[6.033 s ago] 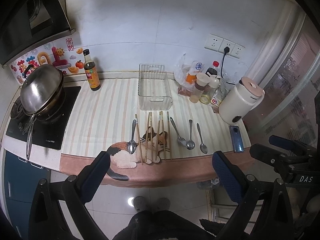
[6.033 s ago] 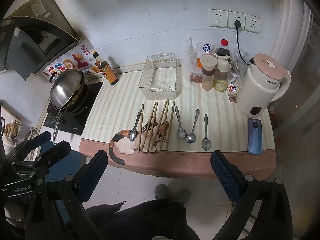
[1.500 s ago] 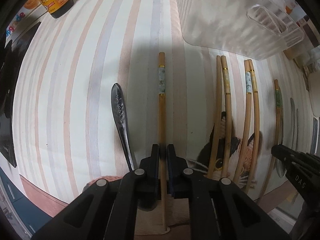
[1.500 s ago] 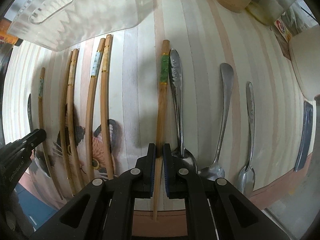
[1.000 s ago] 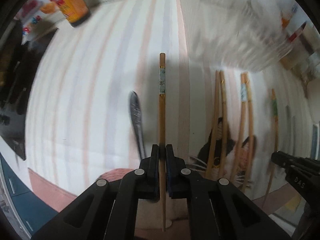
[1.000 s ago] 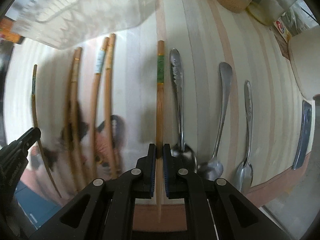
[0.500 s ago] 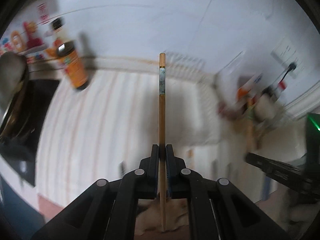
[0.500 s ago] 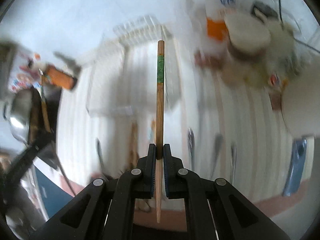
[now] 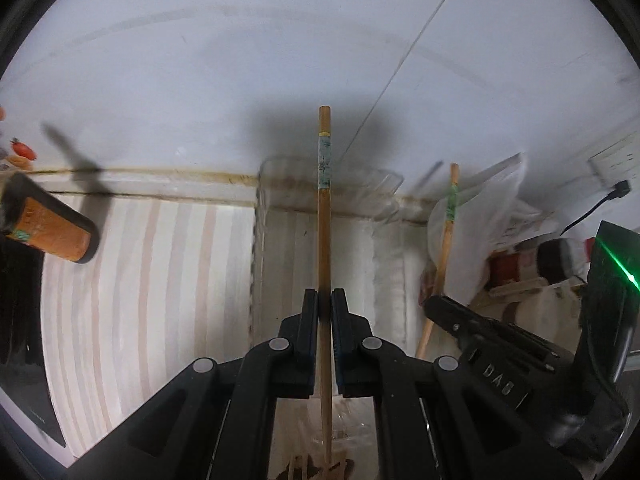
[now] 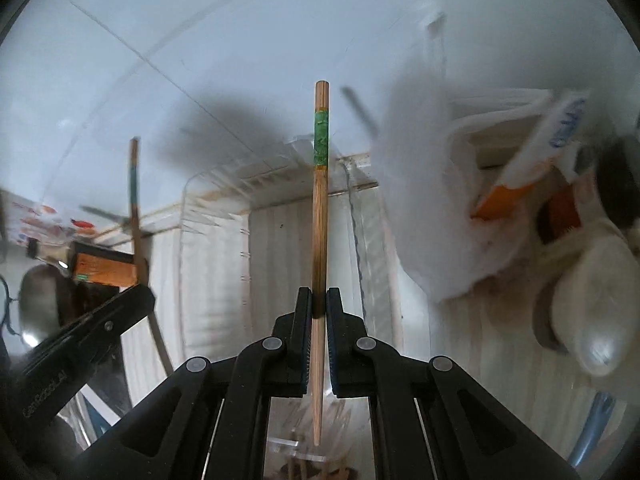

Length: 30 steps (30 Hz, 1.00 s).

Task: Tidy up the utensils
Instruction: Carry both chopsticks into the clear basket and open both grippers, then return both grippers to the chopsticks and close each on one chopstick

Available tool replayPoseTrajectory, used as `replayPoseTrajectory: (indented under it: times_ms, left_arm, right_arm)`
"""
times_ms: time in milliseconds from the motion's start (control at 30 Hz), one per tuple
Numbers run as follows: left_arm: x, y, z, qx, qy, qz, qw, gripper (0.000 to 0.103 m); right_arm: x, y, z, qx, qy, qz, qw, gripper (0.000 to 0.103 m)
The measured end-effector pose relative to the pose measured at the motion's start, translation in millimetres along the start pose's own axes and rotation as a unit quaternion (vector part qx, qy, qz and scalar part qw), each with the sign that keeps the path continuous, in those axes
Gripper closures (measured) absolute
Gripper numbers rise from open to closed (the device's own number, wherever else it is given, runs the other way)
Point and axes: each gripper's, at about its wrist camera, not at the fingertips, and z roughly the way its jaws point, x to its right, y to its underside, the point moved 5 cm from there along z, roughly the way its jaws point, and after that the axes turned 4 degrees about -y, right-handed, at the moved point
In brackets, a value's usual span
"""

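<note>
My left gripper is shut on a wooden chopstick with a pale blue band, held in the air above the clear plastic bin. My right gripper is shut on a wooden chopstick with a green band, also held over the clear bin. Each view shows the other gripper beside it: the right one with its green-band chopstick at the right of the left wrist view, the left one with its chopstick at the left of the right wrist view. Both chopsticks point toward the back wall.
A soy sauce bottle stands left of the bin, next to the black stove. Plastic bags and condiment jars crowd the right of the bin. More chopsticks lie on the mat below. The white tiled wall is close behind.
Both grippers have lifted their chopsticks off the mat and carried them forward to above the clear bin. The view has swung up from the counter toward the wall.
</note>
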Motion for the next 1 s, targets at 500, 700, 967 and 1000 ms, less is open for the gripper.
replayPoseTrajectory:
  times_ms: [500,700,967,1000]
  left_arm:
    - [-37,52,-48,0.095,-0.126,0.017,0.9874,0.017]
    - [-56,105,-57,0.104,-0.134,0.0,0.9855,0.0]
    - [-52,205,27,-0.019,-0.132,0.021,0.9908,0.006]
    - [-50,214,40,-0.039,-0.129,0.026,0.9906,0.011]
  right_arm:
    - [27,40,-17,-0.012,0.019,-0.009,1.0,0.06]
    - [47,93,-55,0.048,0.019,-0.002,0.999,0.039]
    - [65,170,-27,0.002,0.013,0.029,0.999,0.064]
    - [66,175,-17,-0.009,0.013,0.035,0.999,0.067]
